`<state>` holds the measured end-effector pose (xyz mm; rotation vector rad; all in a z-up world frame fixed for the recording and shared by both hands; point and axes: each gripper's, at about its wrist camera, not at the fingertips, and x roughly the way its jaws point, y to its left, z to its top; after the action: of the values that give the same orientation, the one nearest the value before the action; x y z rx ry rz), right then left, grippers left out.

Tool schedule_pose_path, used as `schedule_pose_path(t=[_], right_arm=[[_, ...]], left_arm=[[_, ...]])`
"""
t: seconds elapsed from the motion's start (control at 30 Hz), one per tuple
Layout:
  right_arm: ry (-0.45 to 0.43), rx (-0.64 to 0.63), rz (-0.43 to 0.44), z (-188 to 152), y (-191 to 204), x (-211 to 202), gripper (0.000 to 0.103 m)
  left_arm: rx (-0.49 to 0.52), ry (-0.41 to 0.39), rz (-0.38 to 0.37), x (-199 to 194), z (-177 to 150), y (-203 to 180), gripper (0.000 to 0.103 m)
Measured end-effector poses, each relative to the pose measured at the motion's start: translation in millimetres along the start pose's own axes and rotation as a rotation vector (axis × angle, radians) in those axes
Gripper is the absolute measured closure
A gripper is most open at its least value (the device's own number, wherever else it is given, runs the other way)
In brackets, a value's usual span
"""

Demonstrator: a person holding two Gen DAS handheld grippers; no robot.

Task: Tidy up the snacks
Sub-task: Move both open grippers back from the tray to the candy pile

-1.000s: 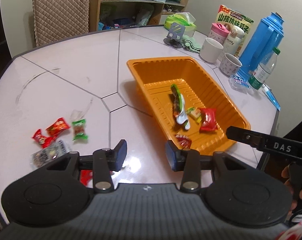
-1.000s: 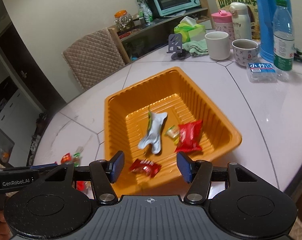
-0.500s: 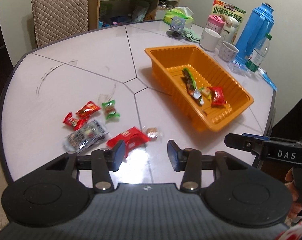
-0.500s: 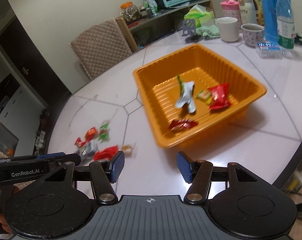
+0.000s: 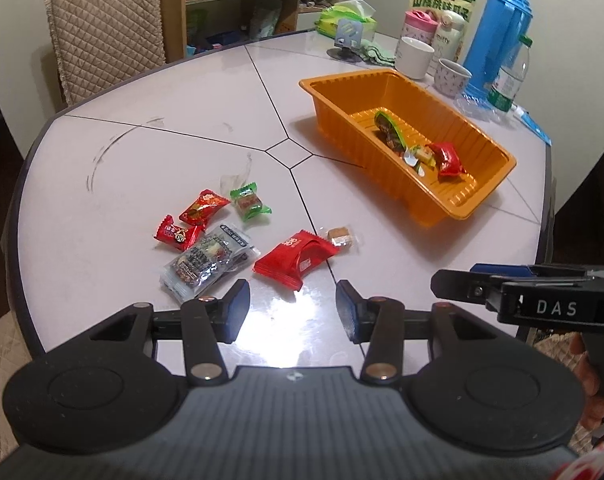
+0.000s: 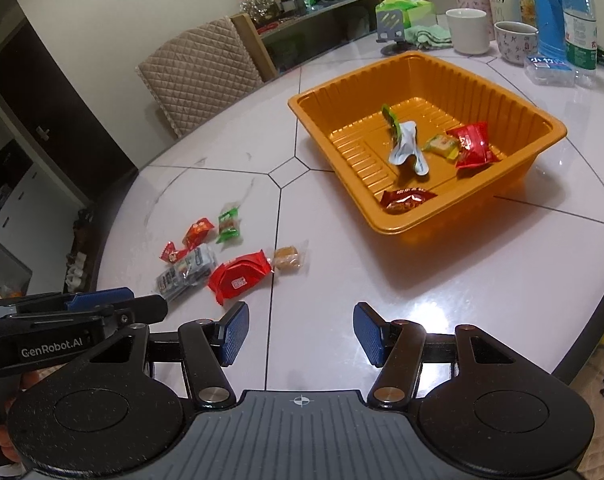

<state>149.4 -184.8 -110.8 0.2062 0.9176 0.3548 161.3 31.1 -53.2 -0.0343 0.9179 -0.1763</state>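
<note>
Just ahead of the left gripper [image 5: 293, 310], whose jaws stand apart and empty, lies a loose cluster of wrapped snacks — a large red packet [image 5: 296, 256] nearest, a small tan sweet [image 5: 339, 237] touching its far right corner, a clear dark-printed packet [image 5: 208, 258] to its left, then two small red candies [image 5: 190, 222] and a green one [image 5: 248, 202] beyond. Farther ahead and right, the orange tray [image 6: 513, 96] holds a green-and-silver wrapper [image 6: 403, 144], a yellow-green sweet [image 6: 441, 146], a red packet [image 6: 471, 145] and a dark red candy [image 6: 407, 200] — the last nearest the open right gripper [image 6: 300, 334].

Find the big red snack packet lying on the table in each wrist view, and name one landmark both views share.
Left wrist view: big red snack packet, lower centre, just beyond the open left tool.
Right wrist view: big red snack packet, lower left, left of the tile seam.
Shared landmark: orange tray.
</note>
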Motion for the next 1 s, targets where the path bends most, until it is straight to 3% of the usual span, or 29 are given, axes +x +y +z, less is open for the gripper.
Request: schedule_pose_path(t=[0.53,1.0], right_arm=[[-0.001,0.036,-0.064,4,-2,26,0.045],[0.027,0.091,-0.096,13,-20,40,0.045]], left_arm=[[0.096,0.007,-0.033,41,12,6,0.060],[0.204,0.065,-0.083,89,32,-1,0.060]])
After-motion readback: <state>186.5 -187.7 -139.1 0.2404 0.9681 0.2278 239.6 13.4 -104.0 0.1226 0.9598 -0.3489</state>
